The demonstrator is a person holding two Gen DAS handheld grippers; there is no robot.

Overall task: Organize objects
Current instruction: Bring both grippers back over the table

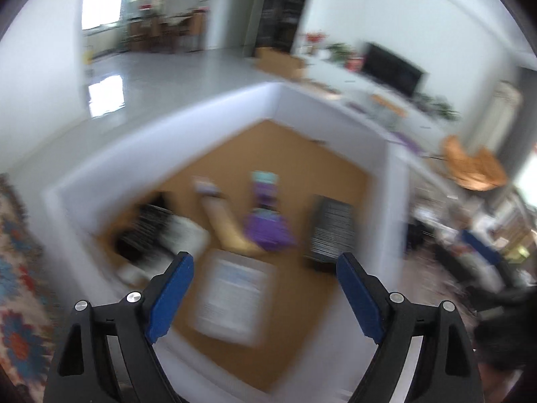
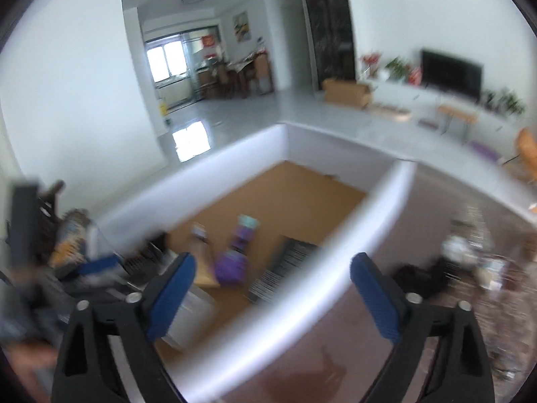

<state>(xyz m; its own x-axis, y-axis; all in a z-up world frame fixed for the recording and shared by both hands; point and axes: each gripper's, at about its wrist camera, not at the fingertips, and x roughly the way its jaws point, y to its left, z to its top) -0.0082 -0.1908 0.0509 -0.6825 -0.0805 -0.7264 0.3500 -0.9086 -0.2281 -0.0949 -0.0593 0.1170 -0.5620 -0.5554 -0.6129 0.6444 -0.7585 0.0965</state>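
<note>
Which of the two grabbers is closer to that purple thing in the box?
Left. The left gripper hangs open over the box interior, above the purple item. The right gripper, also open, sits back over the box's white wall.

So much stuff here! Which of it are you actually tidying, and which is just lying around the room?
Part of the job:
white-walled box
purple item
striped black item
white packet
left tongs, open
right tongs, open

Just lying about:
television
cardboard box
patterned rug

left gripper (image 1: 265, 265): jaws wide apart, empty | right gripper (image 2: 273, 267): same
</note>
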